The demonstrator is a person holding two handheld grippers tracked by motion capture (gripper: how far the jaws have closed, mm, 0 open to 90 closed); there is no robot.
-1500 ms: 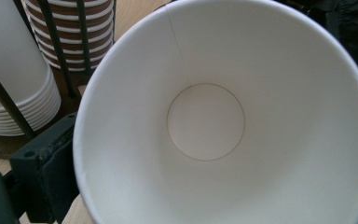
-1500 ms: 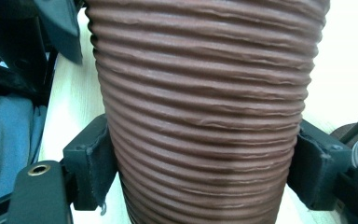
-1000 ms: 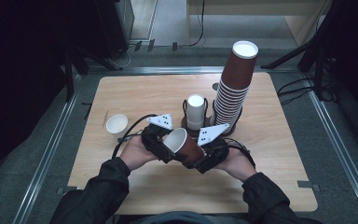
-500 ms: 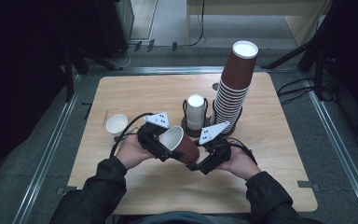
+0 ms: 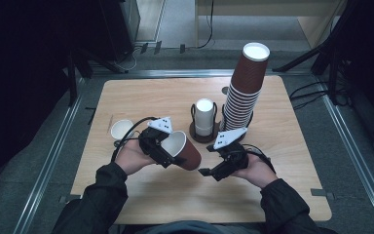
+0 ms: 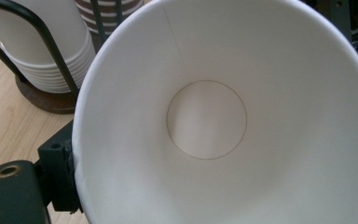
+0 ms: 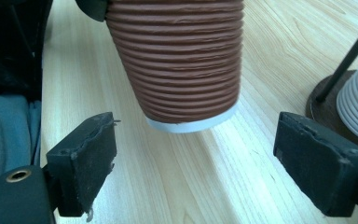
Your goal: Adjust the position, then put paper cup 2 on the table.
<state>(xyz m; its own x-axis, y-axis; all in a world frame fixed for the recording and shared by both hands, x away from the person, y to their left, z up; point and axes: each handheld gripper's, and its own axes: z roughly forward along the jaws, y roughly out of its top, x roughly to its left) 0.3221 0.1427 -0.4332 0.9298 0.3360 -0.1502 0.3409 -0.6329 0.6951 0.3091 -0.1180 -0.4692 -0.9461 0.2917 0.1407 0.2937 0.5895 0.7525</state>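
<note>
A brown ribbed paper cup point(image 5: 187, 152) with a white inside lies tilted above the table, mouth toward the left. My left gripper point(image 5: 167, 148) is shut on its rim; in the left gripper view the white inside of the cup point(image 6: 223, 116) faces the camera, with one black finger point(image 6: 58, 175) pinching the rim at the lower left. My right gripper point(image 5: 210, 173) stands open just right of the cup's base, apart from it. In the right gripper view the cup's base point(image 7: 186, 84) hangs ahead of my right gripper point(image 7: 200, 161), not touched by either pad.
A tall leaning stack of brown cups point(image 5: 243, 92) stands at the back right. Beside it, white cups point(image 5: 204, 116) sit in a black wire holder on a round base. A single white cup point(image 5: 121, 129) stands at the left. The table's front edge point(image 5: 199, 214) is near my forearms.
My right gripper has let go of the cup's base and drawn back to the right. The left gripper has kept the cup and shifted it slightly left.
</note>
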